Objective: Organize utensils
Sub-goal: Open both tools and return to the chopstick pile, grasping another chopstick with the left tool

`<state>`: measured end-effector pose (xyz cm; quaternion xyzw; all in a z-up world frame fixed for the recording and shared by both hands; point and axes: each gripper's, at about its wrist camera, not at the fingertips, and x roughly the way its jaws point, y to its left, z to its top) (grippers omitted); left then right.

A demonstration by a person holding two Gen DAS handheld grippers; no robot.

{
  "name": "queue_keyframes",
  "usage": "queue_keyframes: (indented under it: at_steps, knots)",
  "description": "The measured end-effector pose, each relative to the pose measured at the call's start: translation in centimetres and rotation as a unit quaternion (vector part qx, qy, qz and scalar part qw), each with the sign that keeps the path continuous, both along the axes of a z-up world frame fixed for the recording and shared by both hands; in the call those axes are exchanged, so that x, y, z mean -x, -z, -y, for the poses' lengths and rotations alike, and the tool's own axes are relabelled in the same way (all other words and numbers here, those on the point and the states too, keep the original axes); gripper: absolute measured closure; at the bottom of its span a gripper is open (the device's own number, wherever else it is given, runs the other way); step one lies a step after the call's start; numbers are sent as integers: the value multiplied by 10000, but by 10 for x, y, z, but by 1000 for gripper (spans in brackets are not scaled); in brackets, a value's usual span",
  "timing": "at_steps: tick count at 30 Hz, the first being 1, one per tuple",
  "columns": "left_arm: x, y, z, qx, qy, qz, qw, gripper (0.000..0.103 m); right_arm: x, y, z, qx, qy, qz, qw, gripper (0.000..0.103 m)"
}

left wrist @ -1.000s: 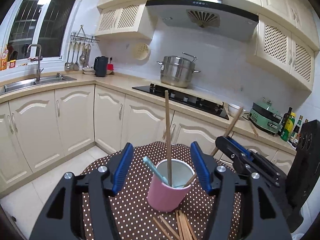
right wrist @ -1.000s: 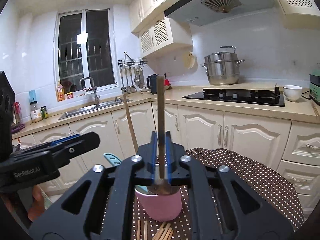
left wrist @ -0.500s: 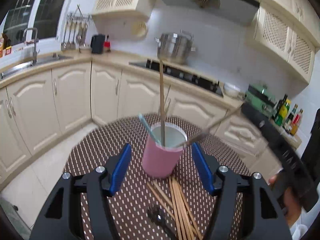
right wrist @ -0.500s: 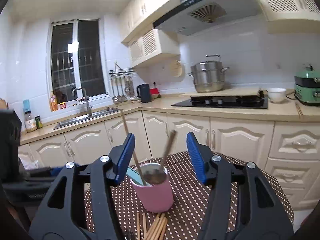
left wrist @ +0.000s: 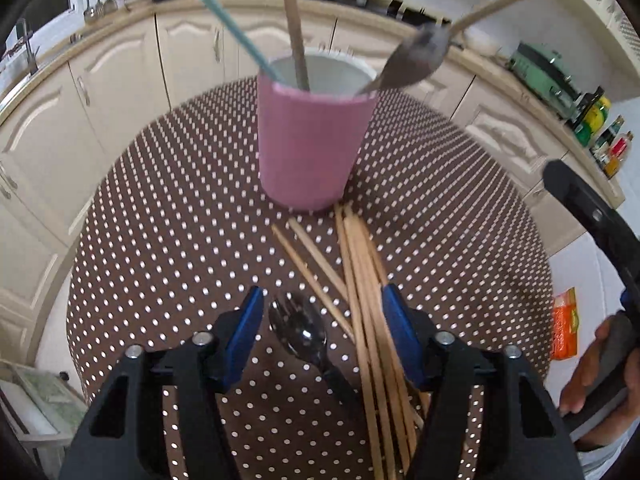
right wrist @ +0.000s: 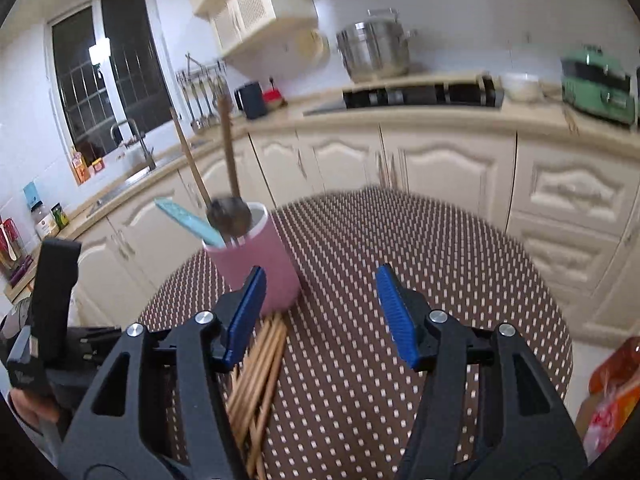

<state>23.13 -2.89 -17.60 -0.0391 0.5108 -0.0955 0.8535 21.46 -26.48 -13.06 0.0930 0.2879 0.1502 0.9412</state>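
Left jaws: closing, pads not yet on anything; left gripper [left wrist: 322, 332] tilted down over the metal spoon [left wrist: 298, 330], whose bowl lay between the blue pads [left wrist: 246, 330].
Right jaws: opening, nothing between them; right gripper [right wrist: 318, 314] hovered over bare polka-dot tablecloth [right wrist: 400, 248].
Spoon position: flat on the cloth, bowl toward 12 o'clock, dark handle running to 5 o'clock under the gripper body.
Chopsticks [left wrist: 364, 280]: loose bundle just beside the spoon at 3 o'clock, several inside the left jaw span, far tips touching the cup's foot.
Pink cup [left wrist: 314, 140]: at 12 o'clock from the left gripper, upright, already holding a wooden-handled spoon [left wrist: 420, 58], a wooden stick [left wrist: 294, 20] and a teal handle [left wrist: 234, 28].
Risk 1: jaws probably catch a chopstick along with the spoon; cause is the overlap at the right pad.
Risk 2: flat, slick spoon may slip or skate; little height to grip.
Risk 3: nudging the bundle could push the cup, top-heavy with leaning handles.
In the way: right gripper's handle and the person's hand [left wrist: 596, 376] at 3 o'clock, well clear.
Around: orange packet [left wrist: 564, 322] off the table edge; cabinets, hob, pot behind.
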Motion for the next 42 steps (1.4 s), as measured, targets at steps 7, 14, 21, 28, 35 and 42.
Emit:
queue_keyframes:
  at_steps: [7, 14, 21, 28, 35, 42]
  knots:
    - [-16, 21, 12, -257, 68, -362, 9990, 70, 1, 24, 6, -76, -100, -447, 9989, 45]
    - [-24, 31, 24, -446, 134, -445, 9979, 72, 0, 35, 11, -124, -132, -627, 9979, 45]
    - [-32, 38, 41, -571, 119, -475, 9972, 72, 1, 39, 18, -188, -91, -715, 9972, 44]
    - [-42, 41, 53, -436, 116, -537, 9975, 97, -6, 43, 9, -48, -227, -964, 9951, 44]
    - [-40, 33, 46, -151, 16, -402, 9991, 98, -19, 53, -17, 360, -571, -1553, 9856, 44]
    - [-18, 11, 12, -11, 8, -191, 9998, 98, -27, 61, -48, 649, -880, -1957, 9745, 45]
